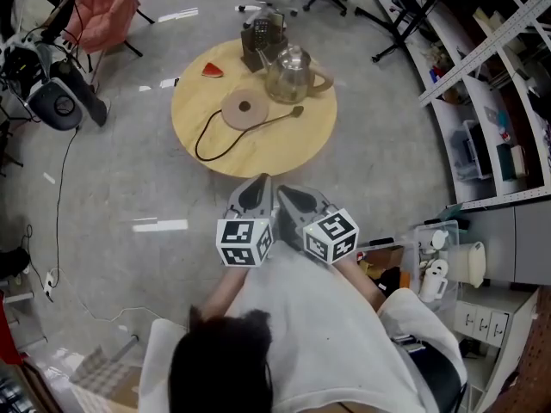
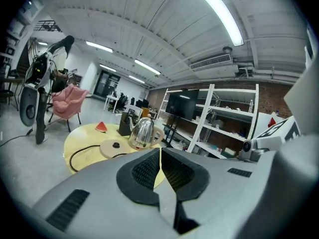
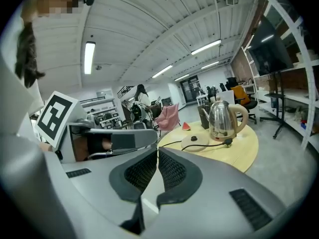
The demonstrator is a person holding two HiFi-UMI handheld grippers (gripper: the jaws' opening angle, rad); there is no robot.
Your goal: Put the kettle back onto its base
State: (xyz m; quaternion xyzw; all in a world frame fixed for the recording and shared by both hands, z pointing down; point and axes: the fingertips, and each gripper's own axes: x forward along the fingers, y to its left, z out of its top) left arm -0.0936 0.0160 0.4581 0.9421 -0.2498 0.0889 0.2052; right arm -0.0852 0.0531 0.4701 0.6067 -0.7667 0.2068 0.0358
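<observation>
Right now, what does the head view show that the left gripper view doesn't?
Only the head view: the person's dark hair and white shirt. Only the left gripper view: ceiling lights and a dark screen on shelving. Both: the round table, the kettle standing off its base, and a red wedge.

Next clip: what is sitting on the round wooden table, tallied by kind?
Kettle: 1
Kettle base with its cord: 1
Red watermelon-like wedge: 1
Dark box at the far edge: 1
Total on the table: 4
</observation>
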